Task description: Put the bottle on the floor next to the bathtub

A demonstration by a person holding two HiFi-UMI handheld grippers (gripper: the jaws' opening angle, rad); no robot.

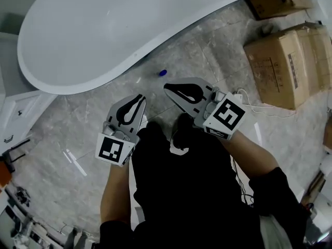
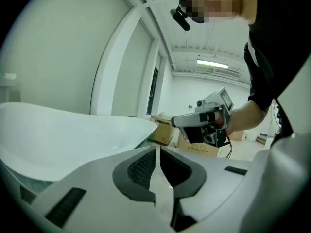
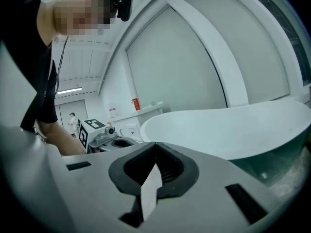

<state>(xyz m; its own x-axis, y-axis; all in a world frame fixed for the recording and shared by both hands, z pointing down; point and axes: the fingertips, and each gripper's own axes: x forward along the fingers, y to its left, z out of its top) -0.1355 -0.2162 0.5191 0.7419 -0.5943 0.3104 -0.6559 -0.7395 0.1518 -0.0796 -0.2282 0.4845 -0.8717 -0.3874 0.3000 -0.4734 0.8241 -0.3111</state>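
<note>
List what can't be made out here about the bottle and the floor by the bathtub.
- Head view: blue speck on the floor beside the bathtub, too small to confirm as the bottle or tell if upright.
- Head view: floor at the person's feet, hidden by black clothing.
- Gripper views: most of the floor by the bathtub, blocked by the left tool and right tool.
- Head view: print on the cardboard boxes, too small.

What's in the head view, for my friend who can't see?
A person holds the left gripper and right gripper, both shut and empty, over a marble floor beside a white bathtub. A small blue thing lies by it; cardboard boxes stand nearby.
</note>
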